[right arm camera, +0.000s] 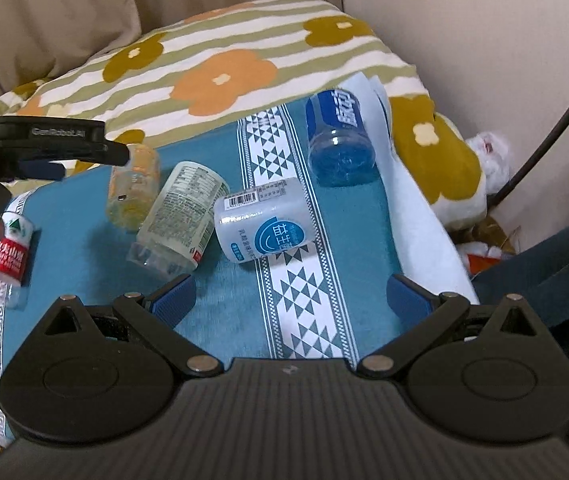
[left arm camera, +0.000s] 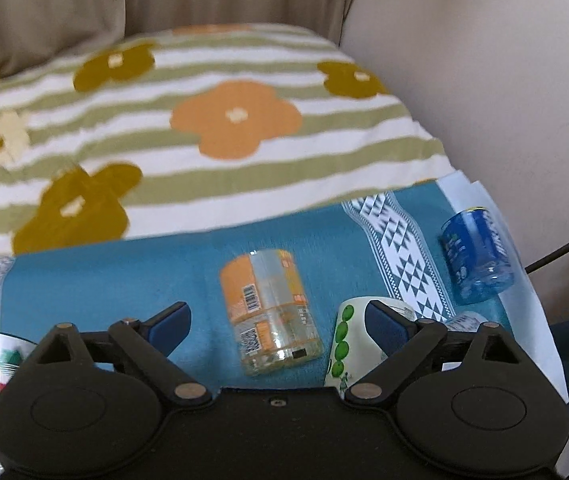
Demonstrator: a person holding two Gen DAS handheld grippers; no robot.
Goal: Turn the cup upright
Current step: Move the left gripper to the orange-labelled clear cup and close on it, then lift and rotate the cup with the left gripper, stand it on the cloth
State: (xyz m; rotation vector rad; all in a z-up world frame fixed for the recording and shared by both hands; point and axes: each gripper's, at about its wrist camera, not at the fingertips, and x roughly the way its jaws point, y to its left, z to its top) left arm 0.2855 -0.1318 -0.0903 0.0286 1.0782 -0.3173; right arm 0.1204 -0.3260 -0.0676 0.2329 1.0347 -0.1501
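Several plastic cups lie on their sides on a teal cloth [right arm camera: 344, 216]. An orange-labelled cup [left arm camera: 270, 310] lies straight ahead of my left gripper [left arm camera: 278, 322], which is open and empty. A white cup with green dots [left arm camera: 344, 348] sits partly behind its right finger. In the right wrist view the orange cup [right arm camera: 132, 190], the white cup [right arm camera: 178, 218], a pale blue cup [right arm camera: 262, 220] and a dark blue cup [right arm camera: 338, 138] lie ahead of my right gripper [right arm camera: 292, 296], which is open and empty. The left gripper [right arm camera: 44, 144] hovers over the orange cup.
A red-and-white cup [right arm camera: 10, 256] lies at the cloth's left edge. A striped flowered blanket [left arm camera: 204, 120] covers the bed behind. A wall [left arm camera: 504, 80] and a black cable [right arm camera: 552, 128] are at the right. A white sheet [right arm camera: 412, 208] edges the cloth.
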